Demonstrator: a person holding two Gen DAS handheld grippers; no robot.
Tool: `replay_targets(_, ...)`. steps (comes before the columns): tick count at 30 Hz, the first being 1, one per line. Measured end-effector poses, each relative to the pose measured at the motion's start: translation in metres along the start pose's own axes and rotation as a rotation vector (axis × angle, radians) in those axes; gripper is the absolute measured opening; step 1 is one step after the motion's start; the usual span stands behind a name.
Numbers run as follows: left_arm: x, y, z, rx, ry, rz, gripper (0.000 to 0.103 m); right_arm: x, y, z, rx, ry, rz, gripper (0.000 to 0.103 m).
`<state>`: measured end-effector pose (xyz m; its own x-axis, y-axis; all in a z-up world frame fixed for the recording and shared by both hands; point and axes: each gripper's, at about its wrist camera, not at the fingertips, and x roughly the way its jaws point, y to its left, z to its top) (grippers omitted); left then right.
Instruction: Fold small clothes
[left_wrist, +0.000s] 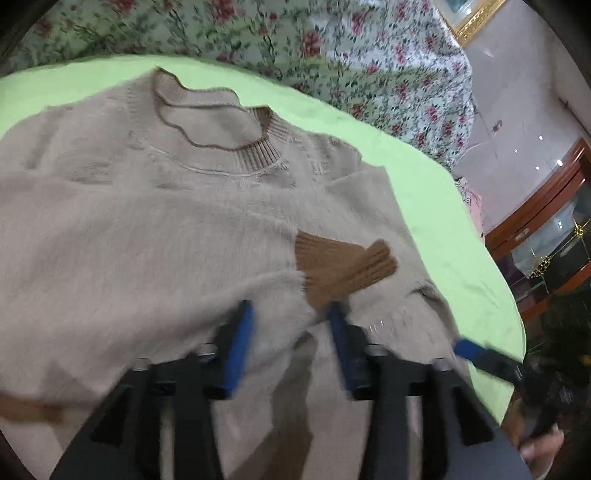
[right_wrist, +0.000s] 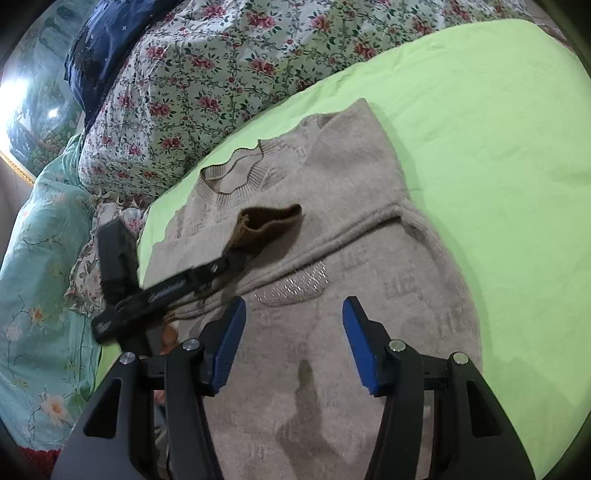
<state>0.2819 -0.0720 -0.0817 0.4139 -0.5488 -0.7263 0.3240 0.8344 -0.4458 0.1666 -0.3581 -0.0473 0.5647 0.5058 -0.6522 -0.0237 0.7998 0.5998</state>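
Sleeve laid across, ready for the next fold

A beige sweater (right_wrist: 332, 258) lies flat on the green bed sheet (right_wrist: 498, 129), its brown cuff (left_wrist: 343, 264) folded onto the chest. The left tool (left_wrist: 291, 317) hangs open just short of the cuff; the right tool (right_wrist: 293, 317), angled down, is also open and empty. Likely next: grip the hem.

Even, bright indoor light. Left wrist view smeared by motion blur, worst at the hand-held gripper (left_wrist: 290, 314) fingers; right wrist view sharper. Soft shadows fall on the beige sweater (right_wrist: 332, 258) (glare patch far left). Heavy fisheye bending, dark vignetted corners.
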Motion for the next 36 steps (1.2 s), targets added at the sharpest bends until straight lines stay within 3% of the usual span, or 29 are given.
replay_targets(2, -0.026, 0.004, -0.013, 0.003, -0.039, 0.03, 0.066, 0.007, 0.003, 0.005, -0.001, 0.0, 0.011, 0.056)
replay_targets(6, -0.079, 0.036, -0.035, -0.06, -0.094, 0.077, 0.067, 0.033, 0.008, 0.019, 0.03, 0.021, 0.045, 0.056)
replay_targets(12, -0.153, 0.131, -0.067, -0.284, -0.221, 0.304, 0.075, 0.072, 0.02, 0.04, -0.012, 0.022, -0.024, 0.056)
replay_targets(16, -0.152, 0.181, -0.065, -0.398, -0.196, 0.338, 0.075, 0.106, 0.016, 0.049, 0.0, 0.077, -0.098, 0.056)
replay_targets(17, -0.15, 0.187, -0.063, -0.402, -0.192, 0.339, 0.075, 0.111, 0.015, 0.05, -0.001, 0.091, -0.092, 0.048)
replay_targets(18, -0.147, 0.189, -0.06, -0.393, -0.193, 0.344, 0.075, 0.118, 0.018, 0.05, -0.01, 0.112, -0.079, 0.033)
replay_targets(19, -0.145, 0.188, -0.055, -0.374, -0.196, 0.358, 0.075, 0.124, 0.023, 0.052, -0.028, 0.138, -0.066, 0.008)
replay_targets(21, -0.137, 0.188, -0.043, -0.341, -0.193, 0.371, 0.075, 0.12, 0.033, 0.058, -0.062, 0.115, -0.041, 0.008)
replay_targets(25, -0.119, 0.178, -0.031, -0.271, -0.167, 0.433, 0.075, 0.067, 0.049, 0.085, -0.065, -0.02, 0.072, 0.007)
replay_targets(29, -0.113, 0.177, -0.03, -0.262, -0.169, 0.5, 0.07, 0.018, 0.05, 0.101, -0.096, -0.155, 0.05, 0.007)
replay_targets(31, -0.121, 0.181, -0.031, -0.32, -0.208, 0.484, 0.068, 0.02, 0.038, 0.102, -0.109, -0.126, -0.012, 0.007)
replay_targets(36, -0.135, 0.194, -0.042, -0.457, -0.288, 0.476, 0.061, 0.054, 0.009, 0.078, -0.076, -0.003, -0.043, 0.007)
